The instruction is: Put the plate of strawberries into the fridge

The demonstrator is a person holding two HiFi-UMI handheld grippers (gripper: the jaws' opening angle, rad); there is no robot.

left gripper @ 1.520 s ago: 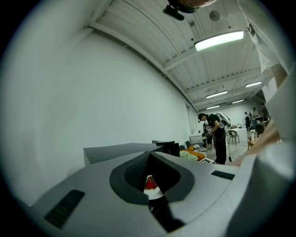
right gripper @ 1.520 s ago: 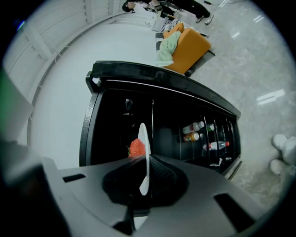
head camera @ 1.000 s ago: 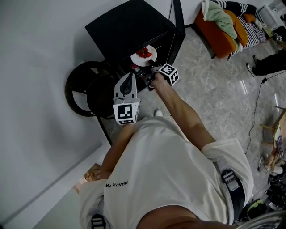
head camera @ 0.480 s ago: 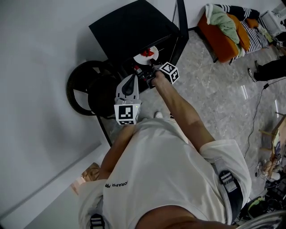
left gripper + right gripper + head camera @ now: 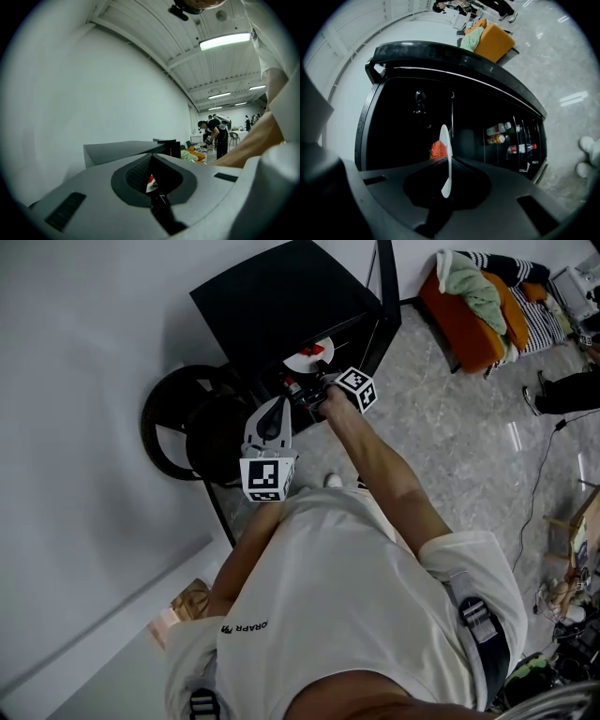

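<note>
At the open front of the black fridge [image 5: 272,296], I have the right hand-held gripper [image 5: 451,164] clamped on the near rim of the white plate [image 5: 445,140]. Its jaws are pinched onto the edge, and the plate shows edge-on between them in the right gripper view. The strawberries [image 5: 437,150] sit on the plate just past the jaws. From the head view the plate is right at the mouth of the cabinet, partly under the fridge's top edge, so I judge this to be the insertion step, with the plate carried and not yet set down. The left hand-held gripper [image 5: 272,409] hangs lower and nearer to me, well short of the plate. Its jaws are together with nothing between them, and it takes no part in the carry. The interior is very dark in the right gripper view and I cannot make out a shelf there. Only the door rack with its bottles [image 5: 501,132] shows, off to the right. The next move, as I read it, is to push the plate further in, keeping it level so the fruit does not roll, find a flat shelf, lower the plate until it bears, and only then ease the jaws apart and draw straight back.
</note>
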